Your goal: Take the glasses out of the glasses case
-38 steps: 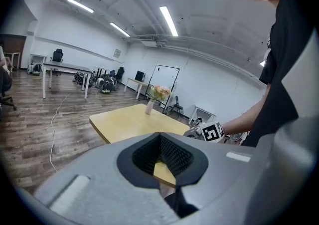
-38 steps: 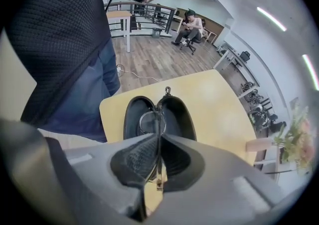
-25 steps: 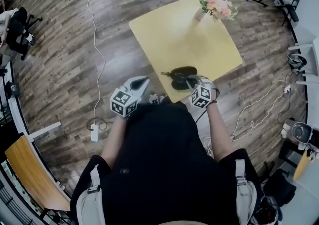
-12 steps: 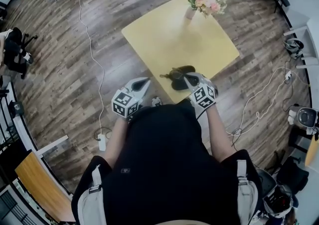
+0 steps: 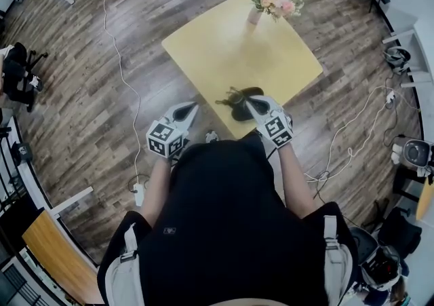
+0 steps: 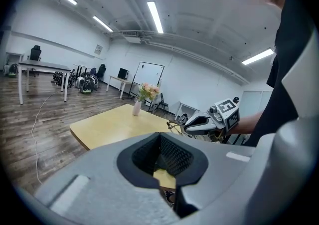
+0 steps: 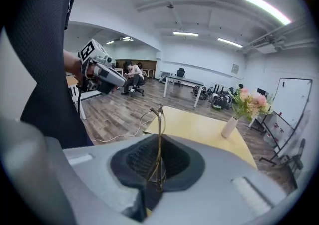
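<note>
So the right gripper [image 5: 248,100] is clamped shut on the glasses [image 7: 159,134]. A thin gold wire frame is pinched between the jaws and sticks straight up out of them. In the head view the glasses are seen over the near corner of the table [image 5: 224,47], poking out past the left side of the dark case [image 5: 238,114], which is sat right at that corner. Whether the frame is touching the case can't really be made out. The left gripper [image 5: 192,108] is closed up with nothing in it. It's held just off the table's near left edge, over the wood floor [image 5: 102,94]. A vase of pink flowers [image 5: 271,3] is parked at the far corner, well apart from everything else.
</note>
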